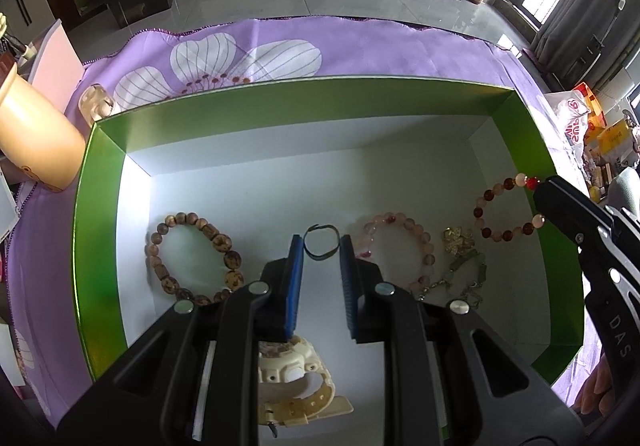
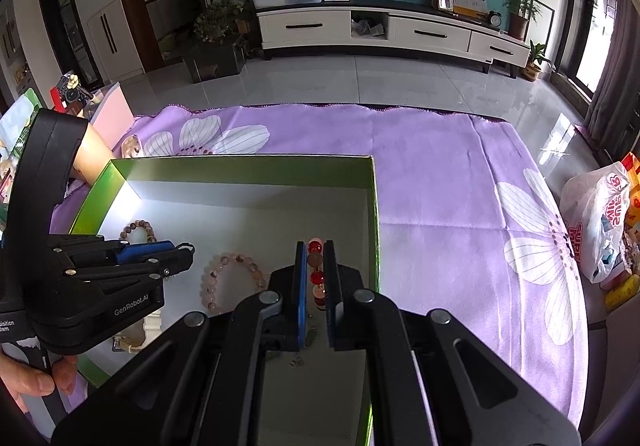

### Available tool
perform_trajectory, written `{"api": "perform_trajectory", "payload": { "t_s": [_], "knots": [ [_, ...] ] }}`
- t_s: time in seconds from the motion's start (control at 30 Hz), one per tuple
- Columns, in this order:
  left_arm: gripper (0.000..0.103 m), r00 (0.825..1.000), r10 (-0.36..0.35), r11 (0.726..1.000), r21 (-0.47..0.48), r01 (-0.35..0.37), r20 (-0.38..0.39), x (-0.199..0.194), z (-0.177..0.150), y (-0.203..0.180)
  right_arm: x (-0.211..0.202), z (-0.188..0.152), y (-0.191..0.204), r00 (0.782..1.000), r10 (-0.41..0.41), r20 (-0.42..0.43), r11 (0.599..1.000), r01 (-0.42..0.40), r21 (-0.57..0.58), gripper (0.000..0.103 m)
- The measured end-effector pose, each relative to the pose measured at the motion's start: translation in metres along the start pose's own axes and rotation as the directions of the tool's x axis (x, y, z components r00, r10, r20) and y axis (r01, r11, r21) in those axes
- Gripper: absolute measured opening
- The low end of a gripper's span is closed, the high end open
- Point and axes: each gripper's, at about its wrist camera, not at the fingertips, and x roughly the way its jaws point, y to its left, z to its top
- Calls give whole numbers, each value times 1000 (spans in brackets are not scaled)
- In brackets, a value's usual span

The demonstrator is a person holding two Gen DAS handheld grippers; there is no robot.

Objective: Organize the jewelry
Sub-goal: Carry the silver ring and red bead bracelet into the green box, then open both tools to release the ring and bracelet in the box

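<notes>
A green box with a white floor (image 1: pixel 248 181) (image 2: pixel 248 213) holds the jewelry. My left gripper (image 1: pixel 321 246) is open above the floor, with a dark thin ring (image 1: pixel 320 246) just beyond its tips. A brown wooden bead bracelet (image 1: pixel 192 258) lies to the left, a pale pink bead bracelet (image 1: pixel 396 250) (image 2: pixel 232 278) to the right, then a gold and jade chain (image 1: pixel 460 258). A cream watch (image 1: pixel 292 378) lies under the left gripper. My right gripper (image 2: pixel 315 250) (image 1: pixel 540 201) is shut on a red and pink bead bracelet (image 1: pixel 504 205) (image 2: pixel 316 266), held near the box's right wall.
The box stands on a purple flowered cloth (image 2: pixel 460 185) (image 1: pixel 360 45). A tan bottle (image 1: pixel 36 141) and a small clear jar (image 1: pixel 96 103) stand left of the box. A plastic bag (image 2: pixel 596 217) and clutter lie to the right. Tiled floor and a TV cabinet (image 2: pixel 384 29) are beyond.
</notes>
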Motion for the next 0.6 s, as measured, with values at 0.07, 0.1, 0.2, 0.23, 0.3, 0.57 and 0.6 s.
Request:
{"api": "perform_trajectory", "payload": {
  "t_s": [0.07, 0.1, 0.2, 0.23, 0.3, 0.57, 0.6],
  "knots": [
    [18, 1000, -1, 1000, -3, 1, -1, 0, 0, 1, 0, 1, 0, 1000, 1, 1, 1000, -1, 3, 7],
    [18, 1000, 0, 1000, -5, 0, 0, 0, 0, 1, 1, 2, -1, 1000, -1, 1, 1000, 1, 4, 7],
    [18, 1000, -2, 1000, -7, 2, 1, 0, 1, 3, 2, 2, 0, 1000, -1, -2, 1000, 1, 3, 8],
    [18, 1000, -5, 1000, -10, 6, 1, 0, 1, 4, 2, 2, 0, 1000, 1, -4, 1000, -1, 3, 8],
    [18, 1000, -6, 1000, -11, 6, 5, -1, 1, 5, 3, 1, 1, 1000, 4, -7, 1000, -4, 4, 8],
    [29, 999, -34, 999, -33, 35, 28, -9, -1, 8, 5, -1, -1, 1000, 13, -17, 999, -12, 33, 19],
    [32, 999, -38, 999, -38, 39, 36, -13, -2, 8, 3, -2, -1, 1000, 11, -9, 999, -11, 33, 19]
  ]
}}
